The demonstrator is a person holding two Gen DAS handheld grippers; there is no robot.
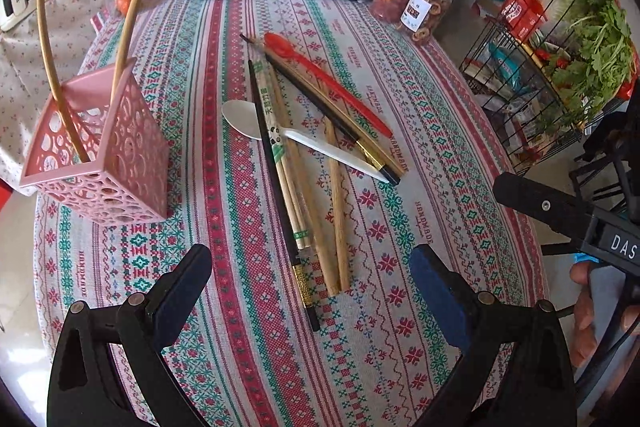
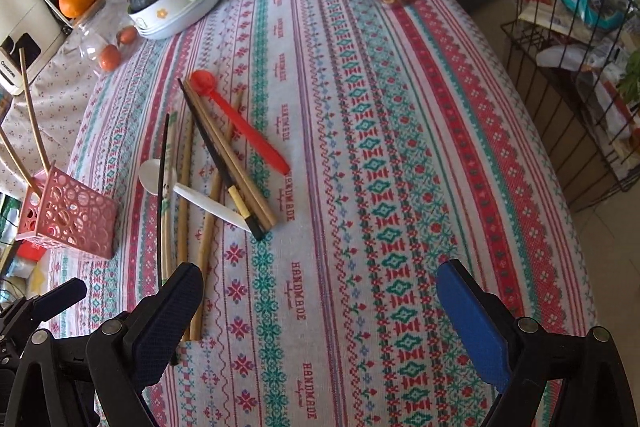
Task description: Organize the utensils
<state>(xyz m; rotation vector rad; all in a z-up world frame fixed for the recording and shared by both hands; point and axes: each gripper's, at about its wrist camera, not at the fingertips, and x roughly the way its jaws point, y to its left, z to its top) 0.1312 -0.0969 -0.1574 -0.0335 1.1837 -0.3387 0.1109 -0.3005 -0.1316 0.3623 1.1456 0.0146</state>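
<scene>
I see the utensils lying in a loose heap on the patterned tablecloth. A red plastic spoon (image 1: 328, 83) lies aslant at the far side of the heap, its bowl pointing away from me. A white plastic spoon (image 1: 296, 137) lies crosswise under several chopsticks, bowl to the left. A black chopstick with a gold band (image 1: 282, 187) runs lengthwise over the white spoon's neck, touching a paper-sleeved pair of chopsticks (image 1: 280, 155) beside it. Plain wooden chopsticks (image 1: 338, 219) lie alongside, and another black chopstick (image 1: 332, 117) crosses diagonally next to the red spoon. To the left, well apart from the heap, stands a pink perforated holder (image 1: 116, 163), tilted, with two long wooden chopsticks (image 1: 52, 67) standing in it.
</scene>
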